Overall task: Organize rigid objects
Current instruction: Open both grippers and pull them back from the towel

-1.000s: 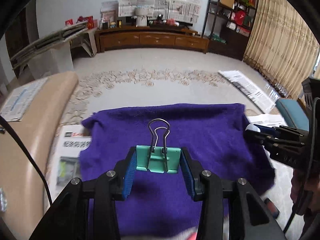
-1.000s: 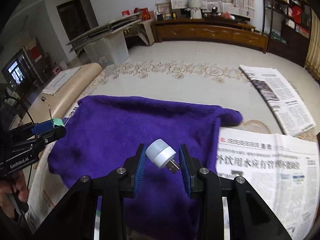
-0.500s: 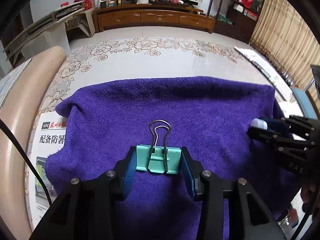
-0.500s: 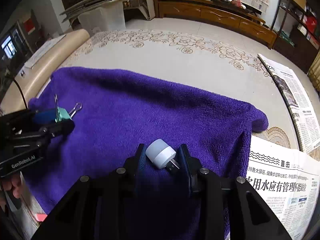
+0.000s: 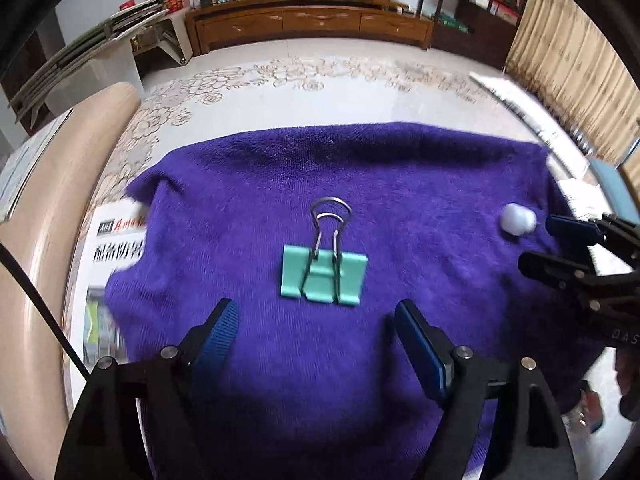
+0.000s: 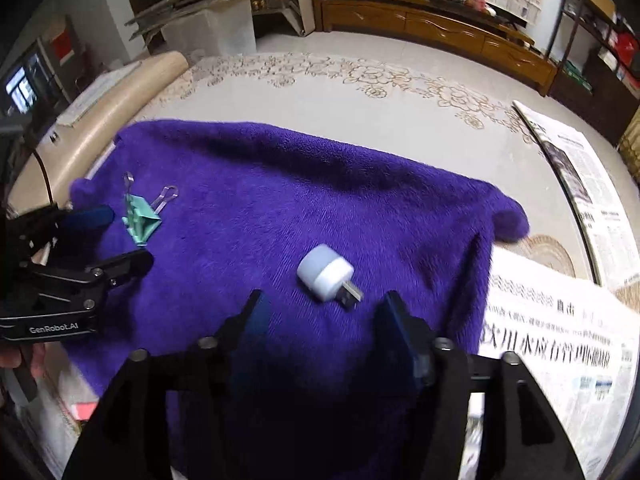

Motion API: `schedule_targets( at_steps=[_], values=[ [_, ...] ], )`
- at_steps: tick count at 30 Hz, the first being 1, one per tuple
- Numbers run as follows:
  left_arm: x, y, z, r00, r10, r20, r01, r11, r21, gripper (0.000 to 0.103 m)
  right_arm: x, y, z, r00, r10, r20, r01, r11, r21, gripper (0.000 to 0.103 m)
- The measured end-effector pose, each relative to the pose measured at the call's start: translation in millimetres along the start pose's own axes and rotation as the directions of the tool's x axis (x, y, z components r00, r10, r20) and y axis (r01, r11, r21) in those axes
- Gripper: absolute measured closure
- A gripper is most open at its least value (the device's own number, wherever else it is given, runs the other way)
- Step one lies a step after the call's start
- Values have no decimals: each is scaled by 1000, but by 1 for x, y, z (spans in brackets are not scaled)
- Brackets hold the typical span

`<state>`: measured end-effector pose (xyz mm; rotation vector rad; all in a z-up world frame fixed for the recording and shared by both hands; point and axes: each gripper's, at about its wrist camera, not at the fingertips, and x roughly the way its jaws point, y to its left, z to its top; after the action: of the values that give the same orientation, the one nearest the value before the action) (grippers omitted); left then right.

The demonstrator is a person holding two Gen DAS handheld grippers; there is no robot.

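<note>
Both grippers are spreading over the purple towel (image 5: 400, 184), each with its object set down and released.

The left gripper (image 5: 316, 320) has its jaws opening; the green binder clip (image 5: 323, 276) lies free on the towel at 12 o'clock, touched by neither pad. The right gripper (image 6: 324, 316) is likewise opening, with the white USB lamp (image 6: 326, 272) loose on the cloth at 12 o'clock. A clean release is best served by a straight withdrawal, the pads kept clear so nothing is dragged. No container is seen; newspaper (image 6: 560, 328) lies at 3 o'clock.
</note>
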<state>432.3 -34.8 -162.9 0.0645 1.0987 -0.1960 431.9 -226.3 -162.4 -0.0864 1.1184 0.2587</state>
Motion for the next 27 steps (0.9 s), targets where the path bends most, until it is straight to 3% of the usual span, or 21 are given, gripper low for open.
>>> schedule_targets(
  at_steps=[3,8,10,13,18,23,27],
  values=[
    [-23,5,-13,999,-13,50,15,999,-39,6,-24,1,-14,999,4,37,-5,1000,28,13],
    [-65,11,-43,988,-75,136,90,990,-105,0,-55,8,-43,999,19,31,-21,998,62,1],
    [-81,11,-59,981,-110,157,129,985,-117,0,-69,11,-59,999,16,34,-18,998,62,0],
    [-95,6,-84,979,-115,166,133,986,-101,0,-89,13,-89,999,7,48,-10,997,70,0],
    [-91,-11,-117,985,-148,87,150,988,-21,0,-116,7,-138,998,13,68,-21,993,116,0],
    [-85,-26,-145,993,-105,54,99,991,94,0,-129,-1,-170,995,4,104,-19,989,148,0],
    [-82,-29,-162,994,-69,83,55,986,160,0,-130,-7,-185,990,13,137,-39,981,191,0]
  ],
)
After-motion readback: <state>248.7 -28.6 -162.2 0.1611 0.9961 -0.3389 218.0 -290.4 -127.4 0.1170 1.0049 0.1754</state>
